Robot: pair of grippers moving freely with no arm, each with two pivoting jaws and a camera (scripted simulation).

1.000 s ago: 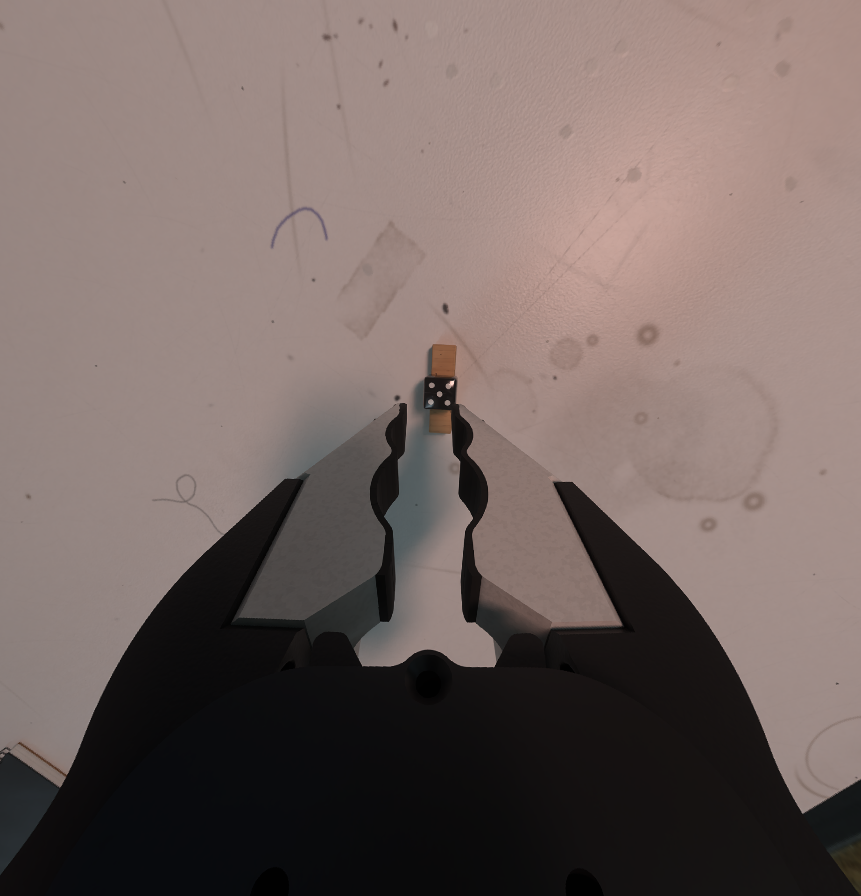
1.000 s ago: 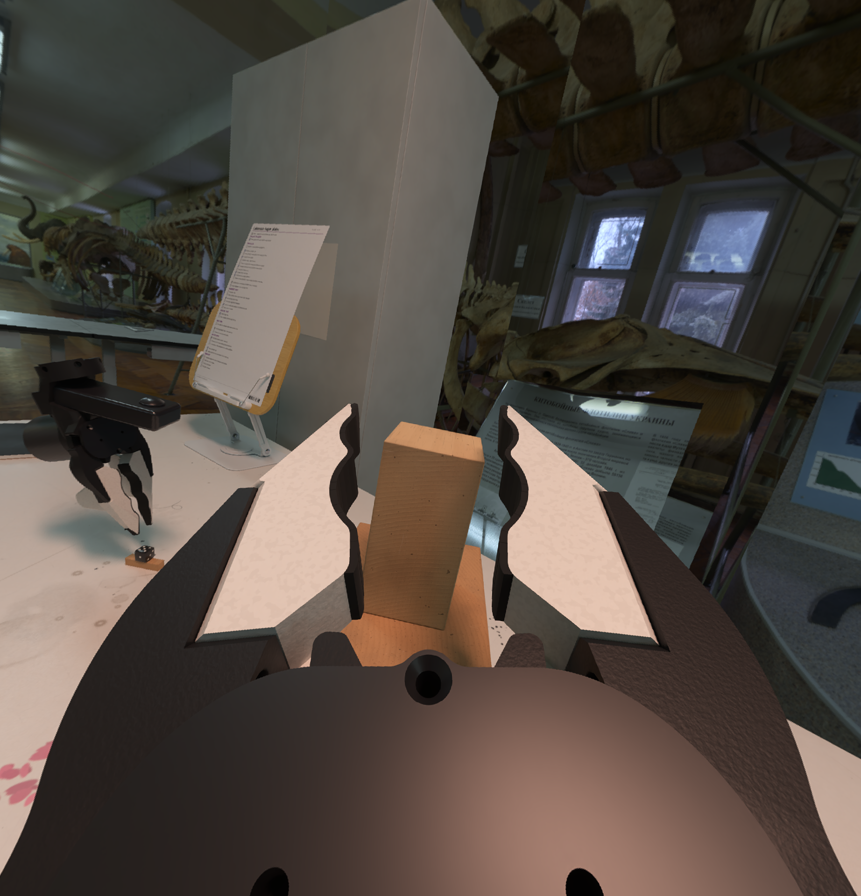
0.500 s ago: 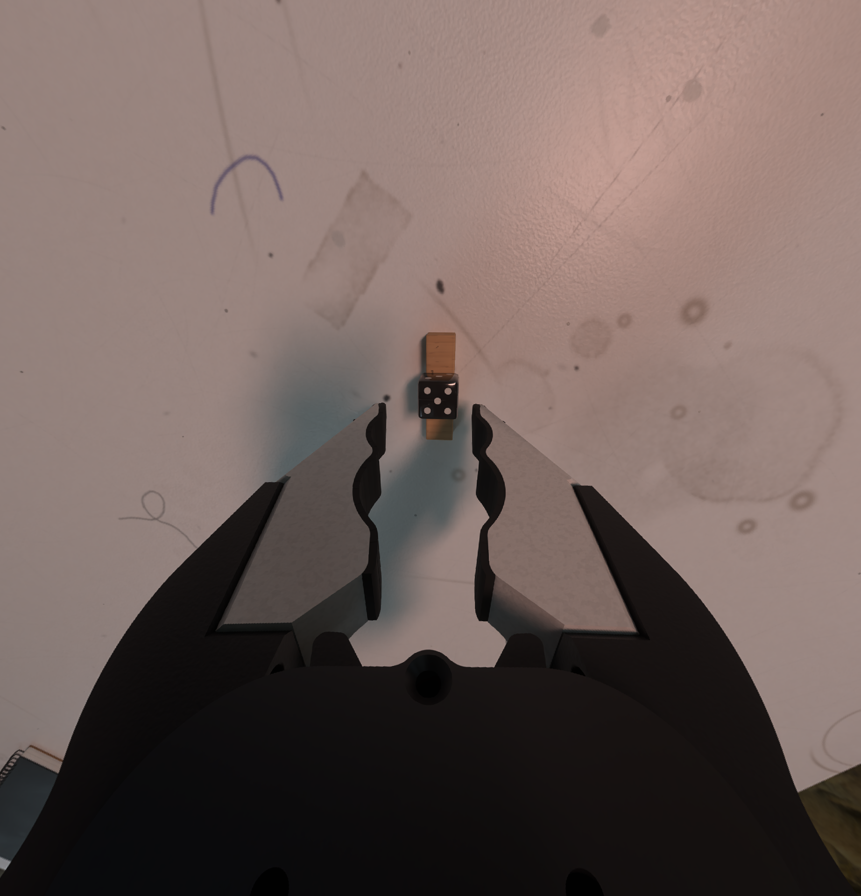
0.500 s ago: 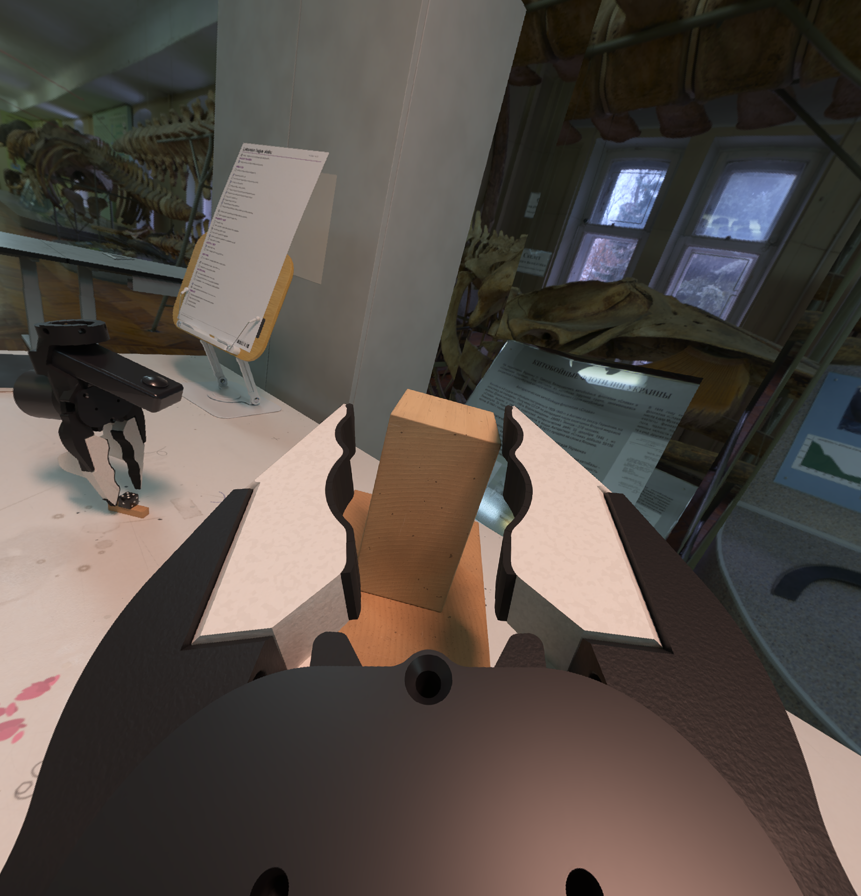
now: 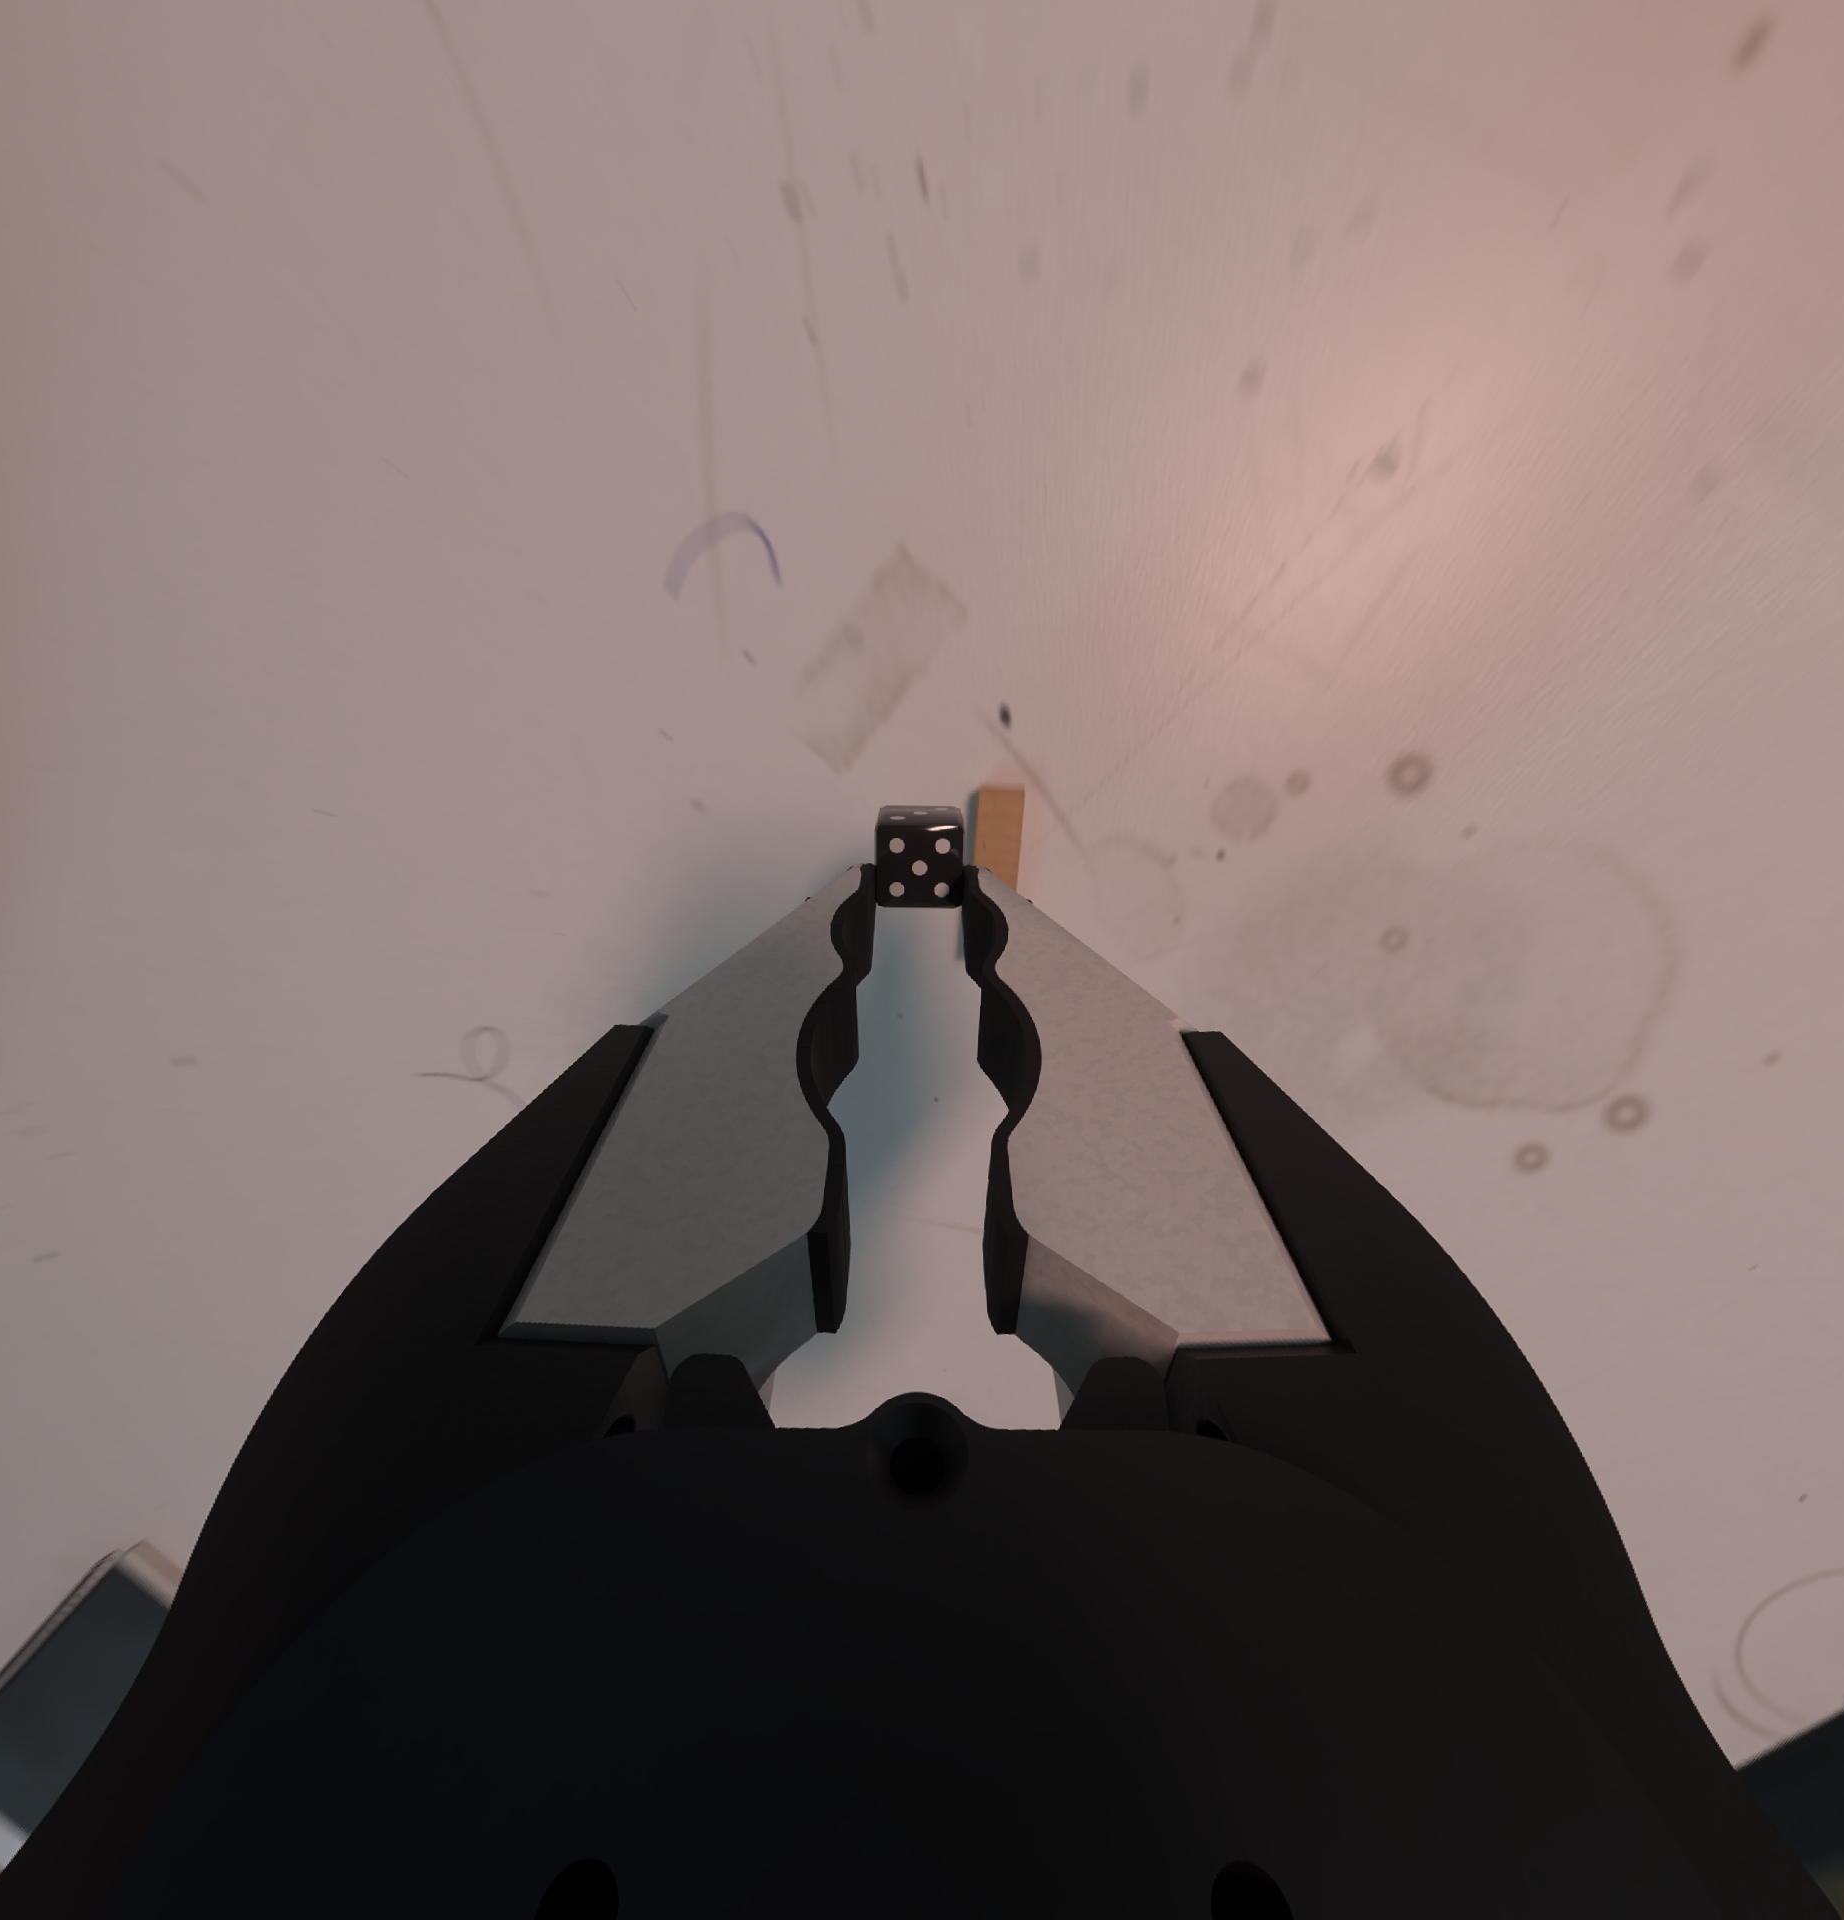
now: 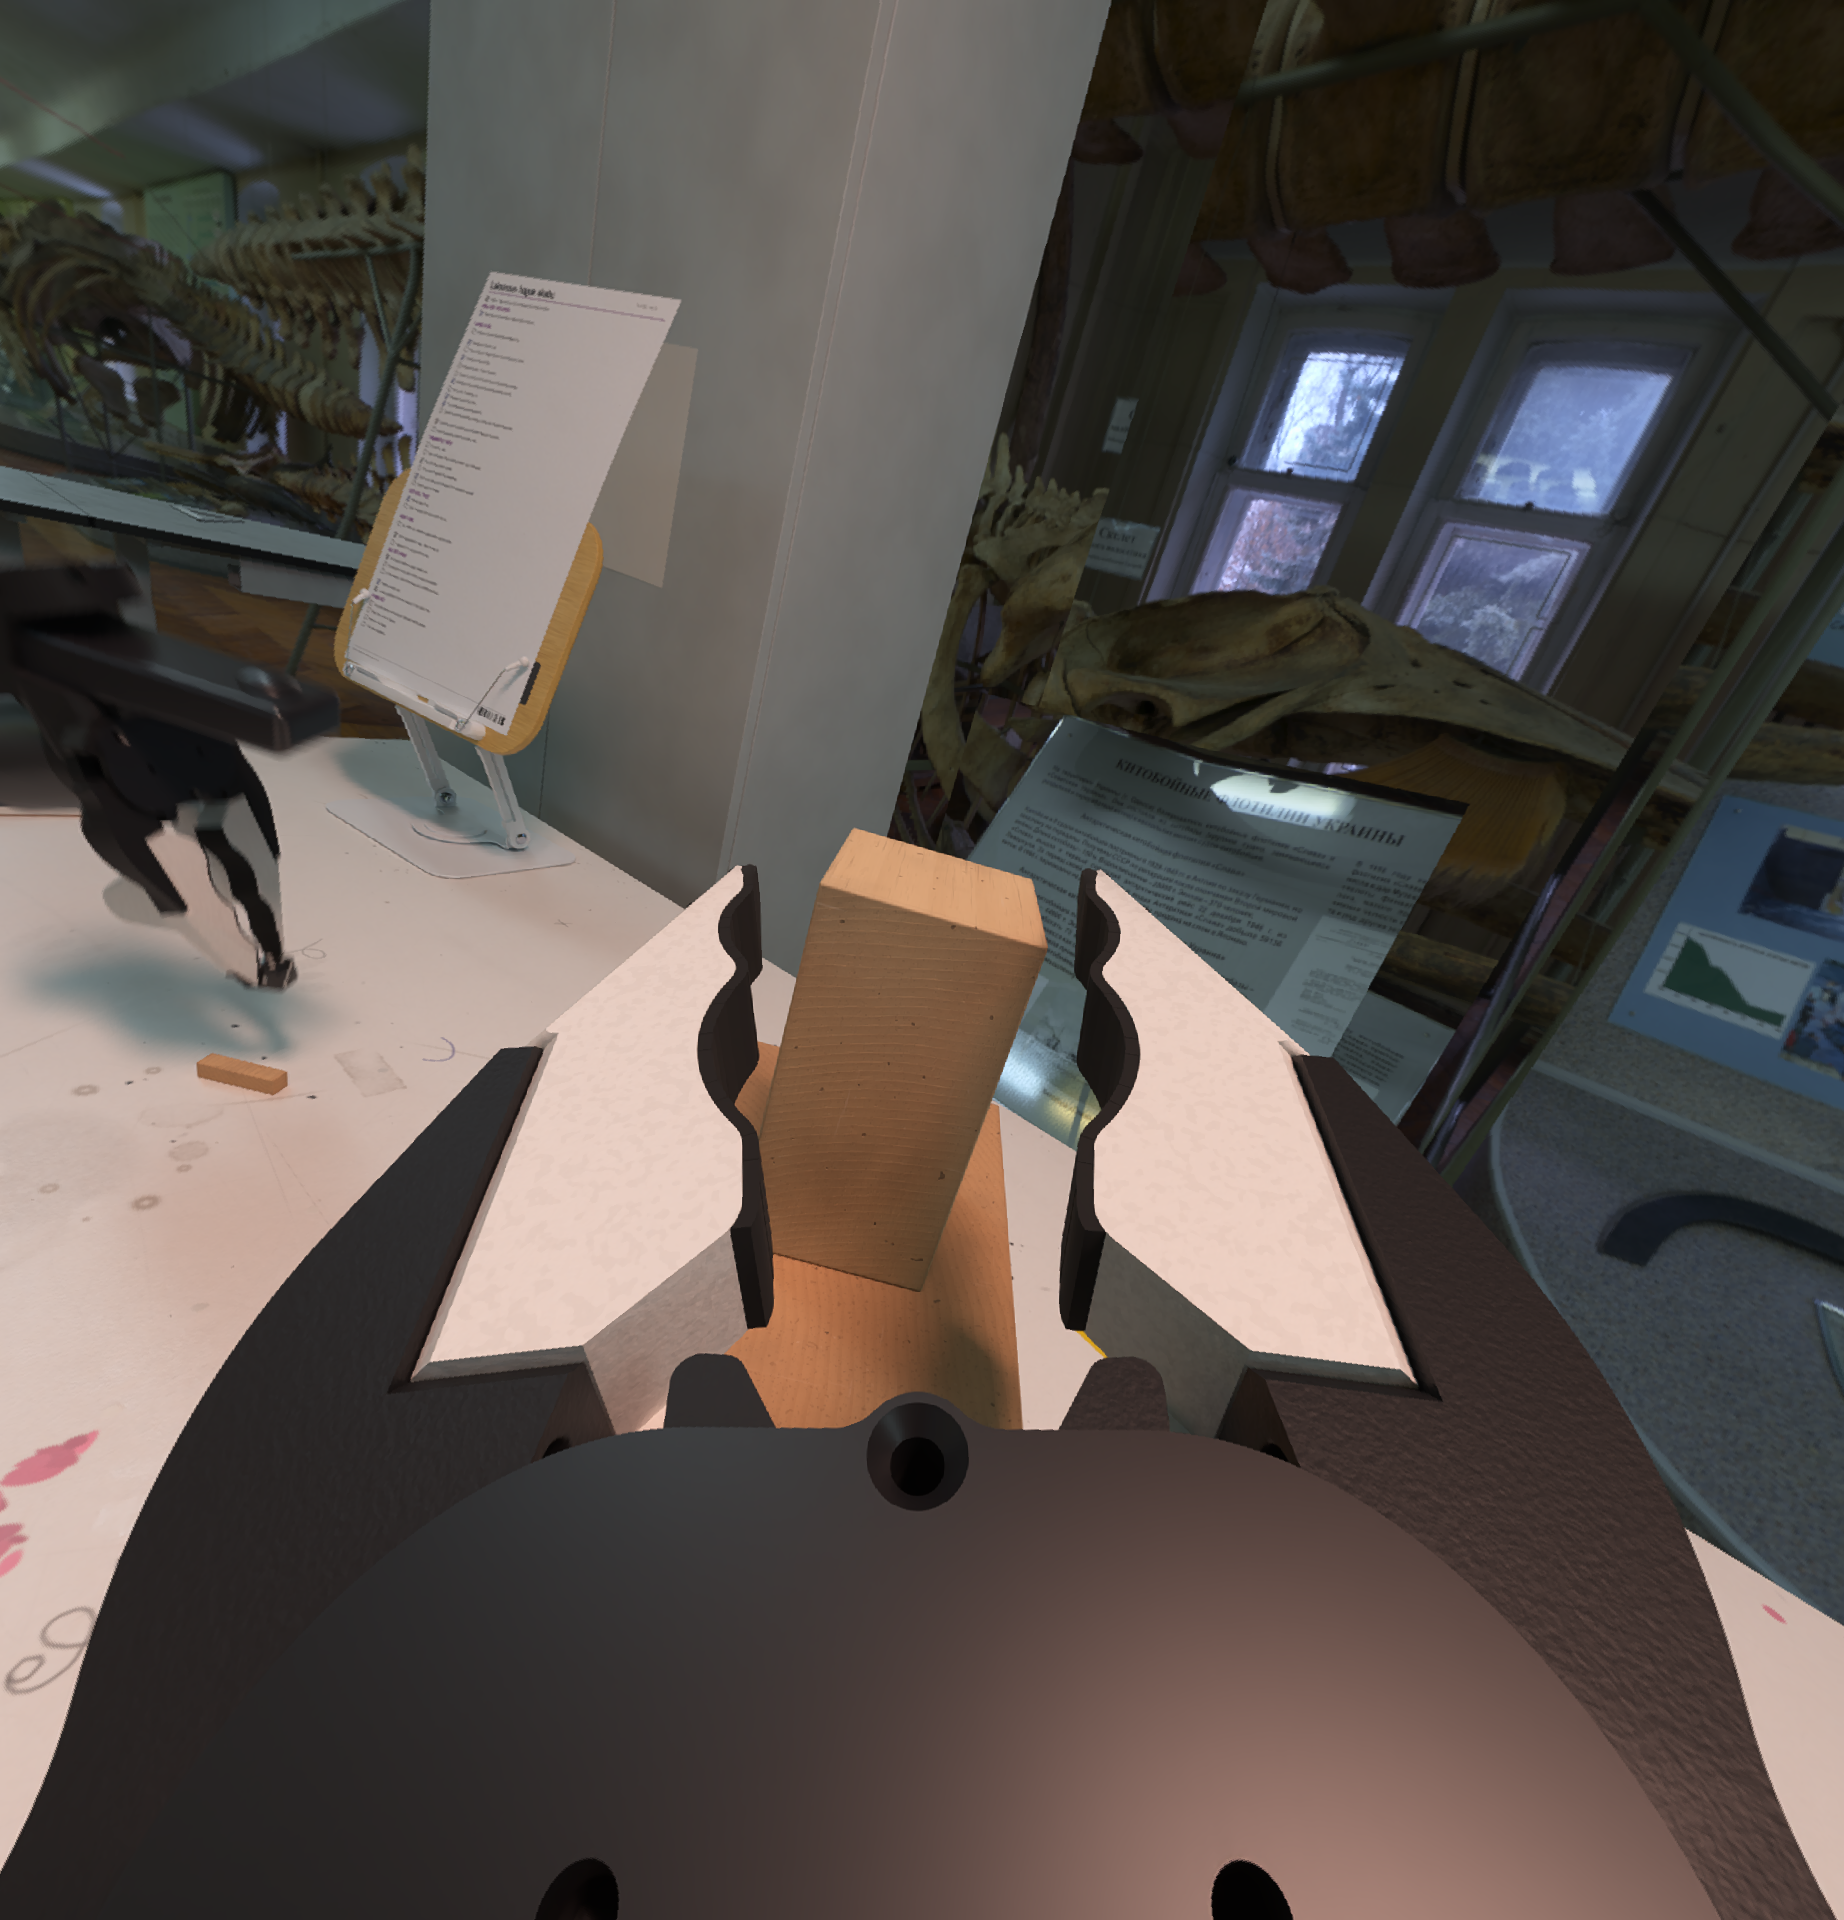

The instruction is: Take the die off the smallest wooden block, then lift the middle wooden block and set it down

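My left gripper is shut on the black die with white dots, held at the fingertips above the table. The smallest wooden block lies bare on the table just right of the die. In the right wrist view this block lies flat, with the left gripper blurred a little beyond it. My right gripper is open, its fingers on either side of an upright wooden block. That block stands on a larger flat wooden block. A gap shows at the right finger.
A white stained table carries everything. A paper sheet on a wooden document stand is at the back, beside a white pillar. The table edge runs just past the blocks on the right. A notebook corner lies near the left gripper.
My left gripper has closed on the die and carried it up and to the left, off the smallest block. The right gripper stays open around the upright block, its view shifted slightly.
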